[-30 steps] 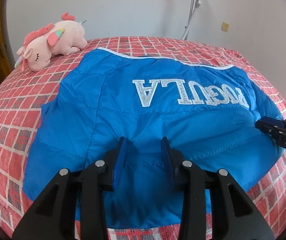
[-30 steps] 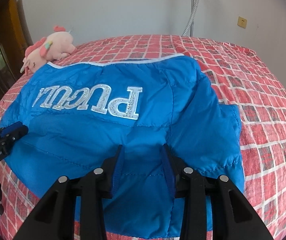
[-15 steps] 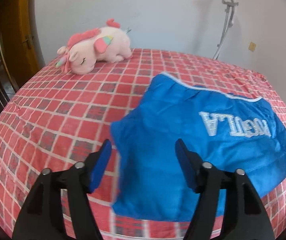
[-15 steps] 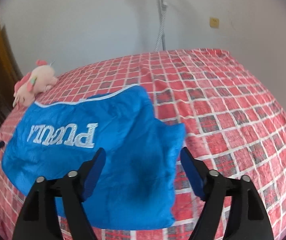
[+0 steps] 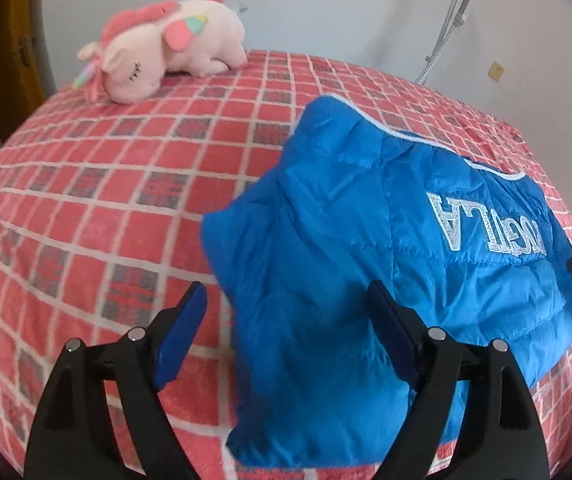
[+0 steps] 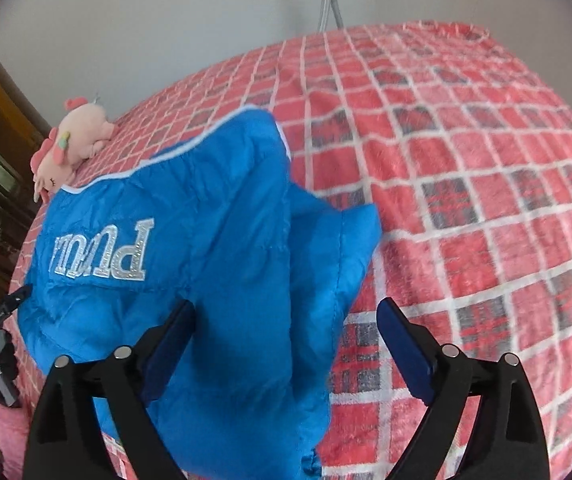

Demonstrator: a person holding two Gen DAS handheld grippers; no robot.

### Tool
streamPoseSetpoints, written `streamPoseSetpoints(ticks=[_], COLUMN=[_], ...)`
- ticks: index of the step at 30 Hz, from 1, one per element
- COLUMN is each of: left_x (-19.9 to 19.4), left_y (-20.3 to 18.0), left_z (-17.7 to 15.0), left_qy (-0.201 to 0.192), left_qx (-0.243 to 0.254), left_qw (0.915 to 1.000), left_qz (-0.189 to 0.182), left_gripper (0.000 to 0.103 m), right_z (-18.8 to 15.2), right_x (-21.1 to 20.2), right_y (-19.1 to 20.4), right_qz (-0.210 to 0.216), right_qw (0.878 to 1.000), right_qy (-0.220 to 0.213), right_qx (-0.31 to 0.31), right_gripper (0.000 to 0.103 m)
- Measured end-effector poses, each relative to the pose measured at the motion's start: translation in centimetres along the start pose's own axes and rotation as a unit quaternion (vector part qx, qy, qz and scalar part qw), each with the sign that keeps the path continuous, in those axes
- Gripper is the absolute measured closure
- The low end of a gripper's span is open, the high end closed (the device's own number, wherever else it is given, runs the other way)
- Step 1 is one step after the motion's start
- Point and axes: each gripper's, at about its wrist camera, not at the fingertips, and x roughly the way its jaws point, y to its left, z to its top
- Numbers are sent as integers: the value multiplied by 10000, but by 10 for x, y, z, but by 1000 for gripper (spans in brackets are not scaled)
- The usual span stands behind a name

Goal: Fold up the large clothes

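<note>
The folded blue puffer jacket (image 5: pixel 385 248) lies long axis left-right between the left gripper (image 5: pixel 286 312) and right gripper (image 6: pixel 286 324), each at one end, jaws opening, pads gripping nothing.

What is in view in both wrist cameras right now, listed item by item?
jacket: one, blue with silver lettering and white trim, lying folded on the bed near its front edge.
plush toy: one, pink, lying on the far side of the bed by the wall.
bed cover: one, red with white and grey checks, spread over the whole bed.
pole: one, grey, against the white wall behind the bed.
wall plate: one, yellowish, on the wall.
door: one, brown wood, far left.
left claw: black with blue pads, jaws opening, nothing gripped.
right claw: same, jaws opening, nothing gripped.
</note>
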Motion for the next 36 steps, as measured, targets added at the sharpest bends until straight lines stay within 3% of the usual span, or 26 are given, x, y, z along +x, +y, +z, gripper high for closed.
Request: streamPoseSetpoints(ticks=[5, 11, 14, 16, 17, 18, 20, 24, 27, 36], left_x=[21, 33, 35, 32, 29, 26, 17, -6, -31, -113], left_y=[5, 7, 3, -2, -4, -8, -14, -18, -30, -47], left_z=[5, 9, 11, 12, 12, 11, 11, 11, 9, -9], left_qy=[166, 273, 249, 204, 170, 122, -6, -393, -747, -1302], left_qx=[-219, -364, -324, -281, -249, -203, -125, -157, -7, 113], left_qw=[9991, 9975, 9975, 9971, 9970, 9974, 9977, 9968, 9952, 9870], left_qz=[-316, -538, -570, -672, -714, -687, -665, -681, -626, -931], left_gripper=[16, 16, 28, 53, 64, 69, 85, 92, 93, 94], right_z=[2, 8, 9, 8, 8, 8, 8, 6, 5, -18], right_x=[23, 33, 36, 33, 30, 28, 21, -3, -23, -99], right_y=[-10, -3, 4, 8, 11, 13, 16, 23, 28, 51], right_qz=[517, 505, 509, 542, 623, 679, 762, 873, 1016, 1142], right_qw=[9979, 9981, 9983, 9983, 9980, 9976, 9971, 9957, 9936, 9869], right_qy=[302, 338, 288, 193, 137, 95, 17, -280, -456, -1007], right_qx=[248, 133, 59, -1, -20, -17, -10, -112, -161, -529], right_gripper=[8, 7, 18, 31, 44, 55, 66, 76, 79, 80])
